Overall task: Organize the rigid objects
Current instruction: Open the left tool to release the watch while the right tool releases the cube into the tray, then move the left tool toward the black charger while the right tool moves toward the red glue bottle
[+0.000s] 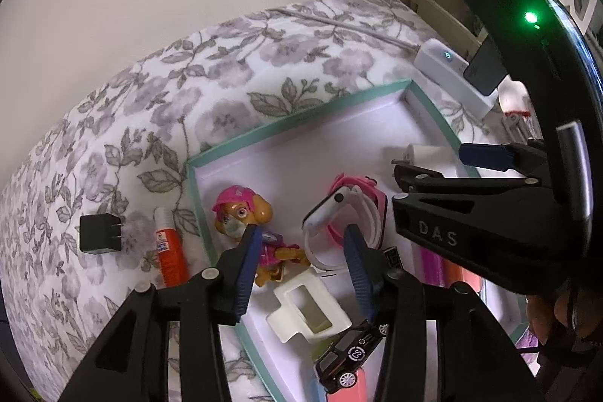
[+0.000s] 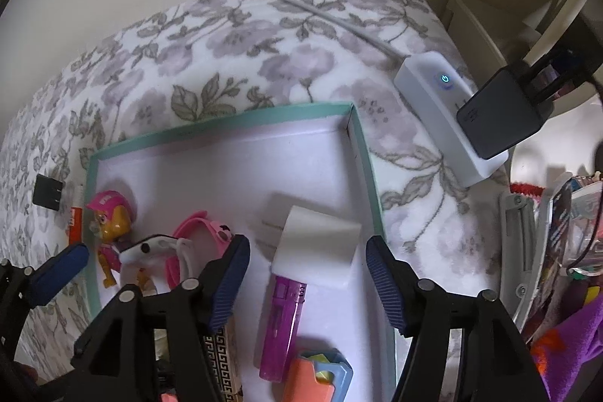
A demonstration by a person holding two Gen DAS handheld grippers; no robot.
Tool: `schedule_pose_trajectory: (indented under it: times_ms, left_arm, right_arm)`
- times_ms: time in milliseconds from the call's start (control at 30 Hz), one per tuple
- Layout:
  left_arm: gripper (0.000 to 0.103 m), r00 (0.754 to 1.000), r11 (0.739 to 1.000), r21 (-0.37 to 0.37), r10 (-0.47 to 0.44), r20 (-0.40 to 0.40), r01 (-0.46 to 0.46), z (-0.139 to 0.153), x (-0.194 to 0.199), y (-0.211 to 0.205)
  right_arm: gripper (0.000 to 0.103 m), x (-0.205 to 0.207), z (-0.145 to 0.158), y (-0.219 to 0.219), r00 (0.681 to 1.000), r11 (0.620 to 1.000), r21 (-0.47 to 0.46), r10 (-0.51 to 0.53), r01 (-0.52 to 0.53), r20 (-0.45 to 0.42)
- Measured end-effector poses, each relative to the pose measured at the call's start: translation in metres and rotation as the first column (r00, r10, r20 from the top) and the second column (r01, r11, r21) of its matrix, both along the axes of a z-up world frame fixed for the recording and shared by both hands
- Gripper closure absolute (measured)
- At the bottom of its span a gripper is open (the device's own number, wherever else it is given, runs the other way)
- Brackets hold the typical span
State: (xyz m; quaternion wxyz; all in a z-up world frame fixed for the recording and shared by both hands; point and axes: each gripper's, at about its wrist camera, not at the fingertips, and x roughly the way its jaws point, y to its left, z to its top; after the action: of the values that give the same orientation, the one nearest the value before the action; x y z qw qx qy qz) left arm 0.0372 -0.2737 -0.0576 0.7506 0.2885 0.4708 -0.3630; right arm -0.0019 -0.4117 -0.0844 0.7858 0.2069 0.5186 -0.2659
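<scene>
While the left hand-held gripper (image 1: 301,247) hangs open over the crowded teal box (image 1: 196,183), lowering it risks knocking the pup figure (image 1: 245,217) or white watch (image 1: 328,213) askew.

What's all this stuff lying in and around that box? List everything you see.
Box: one, teal rim, white inside, on floral bedspread.
Pup figure: one, pink and tan, in box.
Watches: two, pink and white, in box.
White plug: one, in box.
Purple lighter: one, in box.
White holder: one, in box.
Toy car: one, black, in box.
Black plug: one, outside box.
Orange tube: one, outside box.
Power strip: one, white, beside box.
Left tool: open over the box.
Right tool: open above white plug.
</scene>
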Motion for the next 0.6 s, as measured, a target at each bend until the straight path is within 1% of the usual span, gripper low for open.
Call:
schedule_pose_trajectory:
  times_ms: [100,167,200,233,300,333,467,500,533,600]
  left_arm:
    - [0.056,1.0,0.999,-0.031,0.02,-0.004,-0.02,0.01,0.007,0.005]
    - [0.053,0.999,0.998,-0.053,0.039,-0.003,-0.039,0.018,0.013,0.009]
    - [0.046,0.999,0.996,-0.067,0.054,-0.002,-0.054,0.022,0.017,0.012]
    - [0.041,0.998,0.995,-0.078,0.069,0.001,-0.068,0.026,0.021,0.016]
    - [0.039,0.995,0.989,-0.102,0.104,0.008,-0.103,0.033,0.03,0.024]
    - [0.037,0.992,0.986,-0.112,0.124,0.011,-0.122,0.036,0.036,0.029]
    - [0.028,0.975,0.965,-0.147,0.222,0.019,-0.217,0.046,0.061,0.052]
    - [0.022,0.969,0.958,-0.156,0.248,0.017,-0.242,0.047,0.069,0.06]
    - [0.019,0.963,0.951,-0.163,0.269,0.016,-0.263,0.048,0.075,0.066]
    - [0.019,0.948,0.933,-0.176,0.319,0.007,-0.313,0.05,0.092,0.08]
  right_arm:
    - [0.035,-0.003,0.016,0.003,0.999,1.0,-0.028,0.0,0.001,0.035]
    - [0.035,-0.004,0.031,0.006,0.998,0.999,-0.053,0.003,0.0,0.068]
    - [0.033,-0.004,0.035,0.007,0.997,0.998,-0.06,0.005,0.0,0.077]
    - [0.027,-0.005,0.041,0.009,0.996,0.997,-0.073,0.006,0.0,0.091]
    - [0.022,-0.007,0.051,0.011,0.993,0.996,-0.094,0.008,0.002,0.114]
    - [0.022,-0.007,0.055,0.013,0.992,0.995,-0.103,0.012,0.001,0.126]
    - [0.021,-0.004,0.067,0.018,0.984,0.994,-0.107,0.017,0.002,0.175]
    - [0.019,-0.003,0.069,0.02,0.982,0.995,-0.104,0.019,0.001,0.187]
    - [0.014,-0.001,0.07,0.023,0.98,0.995,-0.102,0.024,-0.004,0.197]
    - [0.01,0.002,0.072,0.028,0.977,0.994,-0.105,0.036,-0.014,0.21]
